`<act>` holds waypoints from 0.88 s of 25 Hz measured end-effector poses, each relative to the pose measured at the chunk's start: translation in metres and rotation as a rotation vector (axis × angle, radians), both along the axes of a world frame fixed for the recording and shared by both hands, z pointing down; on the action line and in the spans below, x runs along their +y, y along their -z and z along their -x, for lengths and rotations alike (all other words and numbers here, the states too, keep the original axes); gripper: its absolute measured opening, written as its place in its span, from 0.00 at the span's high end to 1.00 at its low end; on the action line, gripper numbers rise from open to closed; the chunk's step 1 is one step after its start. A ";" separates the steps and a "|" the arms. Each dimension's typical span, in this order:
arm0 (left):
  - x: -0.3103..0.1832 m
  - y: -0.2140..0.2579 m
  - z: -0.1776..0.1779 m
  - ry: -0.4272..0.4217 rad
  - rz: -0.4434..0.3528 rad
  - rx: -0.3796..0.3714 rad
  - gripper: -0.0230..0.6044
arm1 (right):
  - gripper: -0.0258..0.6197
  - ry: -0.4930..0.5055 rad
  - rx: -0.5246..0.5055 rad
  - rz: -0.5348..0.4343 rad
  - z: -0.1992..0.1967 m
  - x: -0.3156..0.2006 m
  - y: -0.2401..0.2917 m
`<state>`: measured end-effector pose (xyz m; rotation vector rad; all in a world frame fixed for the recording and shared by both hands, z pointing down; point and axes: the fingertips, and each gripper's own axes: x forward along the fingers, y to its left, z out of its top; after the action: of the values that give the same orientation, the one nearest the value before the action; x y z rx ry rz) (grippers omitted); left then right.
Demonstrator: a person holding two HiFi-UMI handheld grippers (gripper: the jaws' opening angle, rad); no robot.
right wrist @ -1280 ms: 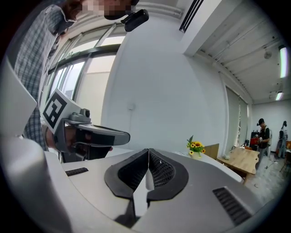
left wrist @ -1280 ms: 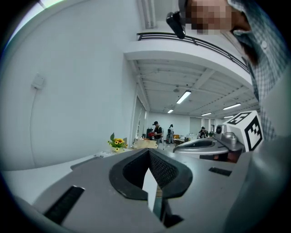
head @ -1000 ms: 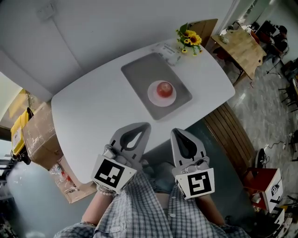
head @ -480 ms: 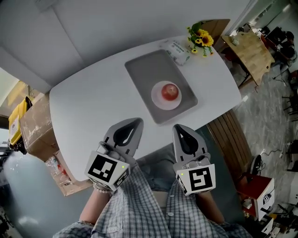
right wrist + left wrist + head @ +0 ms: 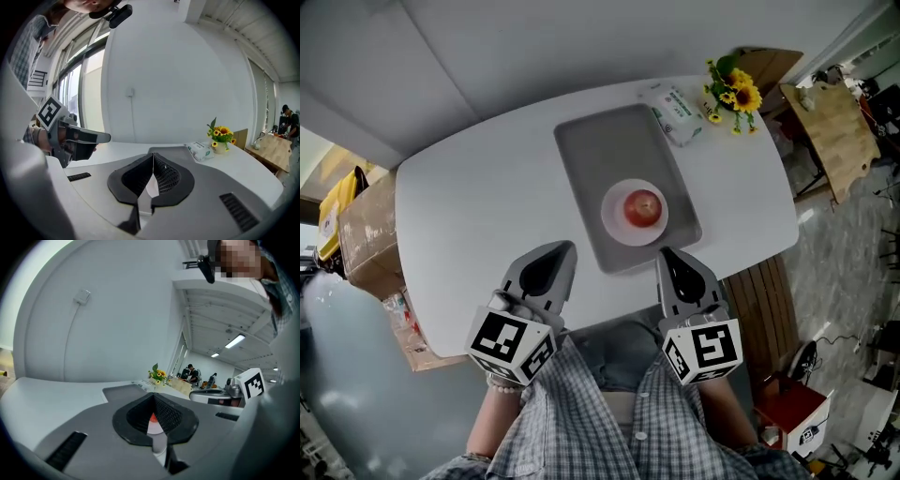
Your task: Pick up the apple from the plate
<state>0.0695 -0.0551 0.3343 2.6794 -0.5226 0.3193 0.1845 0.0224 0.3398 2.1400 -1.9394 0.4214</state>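
A red apple sits on a small white plate, which rests on a grey tray on the white table. Both grippers hover at the table's near edge, over the person's lap. My left gripper is shut and empty, to the left of the tray's near corner. My right gripper is shut and empty, just short of the tray's near edge and the plate. In the left gripper view a sliver of the apple shows behind the closed jaws. The right gripper view does not show the apple.
A vase of sunflowers and a pack of tissues stand at the table's far right corner. A cardboard box sits on the floor at the left, and a wooden bench lies at the right.
Both grippers have moved forward from over the lap to the table's near edge. The plate with the apple now lies closer to the right gripper's tip. Both stay shut.
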 end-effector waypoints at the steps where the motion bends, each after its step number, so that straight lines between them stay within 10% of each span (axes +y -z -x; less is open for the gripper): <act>1: -0.002 -0.005 -0.003 0.010 0.017 -0.016 0.96 | 0.93 0.004 -0.004 0.011 -0.007 -0.003 -0.004; 22: -0.013 -0.124 -0.067 0.284 0.349 -0.244 0.96 | 0.92 0.264 -0.098 0.375 -0.109 -0.045 -0.120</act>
<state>0.1367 -0.0686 0.4579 2.2082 -0.8256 0.5971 0.2936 -0.0229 0.4596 1.6363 -1.9703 0.7788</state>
